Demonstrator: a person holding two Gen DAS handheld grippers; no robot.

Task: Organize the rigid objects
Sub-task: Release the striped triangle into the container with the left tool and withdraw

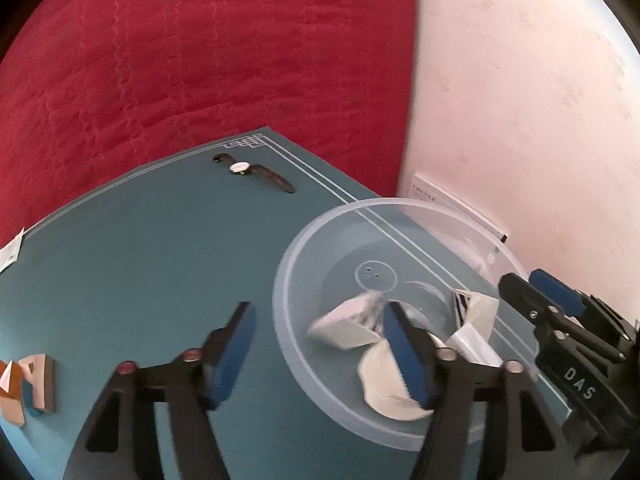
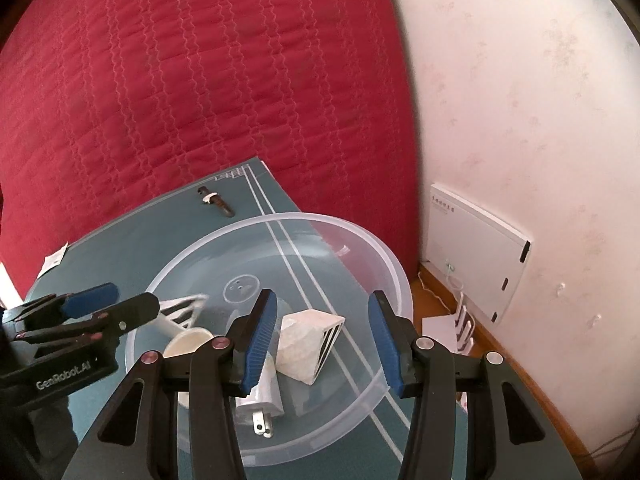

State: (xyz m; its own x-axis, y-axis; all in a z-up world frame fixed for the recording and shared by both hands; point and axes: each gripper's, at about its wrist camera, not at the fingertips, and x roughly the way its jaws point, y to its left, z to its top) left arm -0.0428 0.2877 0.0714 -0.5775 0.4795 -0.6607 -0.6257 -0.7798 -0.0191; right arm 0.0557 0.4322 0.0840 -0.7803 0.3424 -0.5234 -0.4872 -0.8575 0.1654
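A clear plastic bowl (image 1: 280, 280) (image 2: 400, 276) stands on the teal mat (image 1: 140, 260). My left gripper (image 1: 320, 344) is open, straddling the bowl's near rim with one finger inside and one outside. A blurred white block (image 1: 340, 328) lies in the bowl beside the inner finger, with no pad touching it. A white round piece (image 1: 384, 388) and a white striped wedge (image 1: 476, 312) (image 2: 312, 344) are also in the bowl. My right gripper (image 2: 322, 340) hangs open above the wedge, and a white plug adapter (image 2: 260, 400) lies under its left finger. A wristwatch (image 1: 244, 167) (image 2: 214, 200) lies at the mat's far edge.
Wooden blocks (image 1: 36, 380) sit at the mat's left edge, with a paper tag (image 1: 12, 250) farther back. A red quilt (image 1: 180, 60) rises behind the mat. To the right are a white wall and a white box (image 2: 476, 248) leaning against it.
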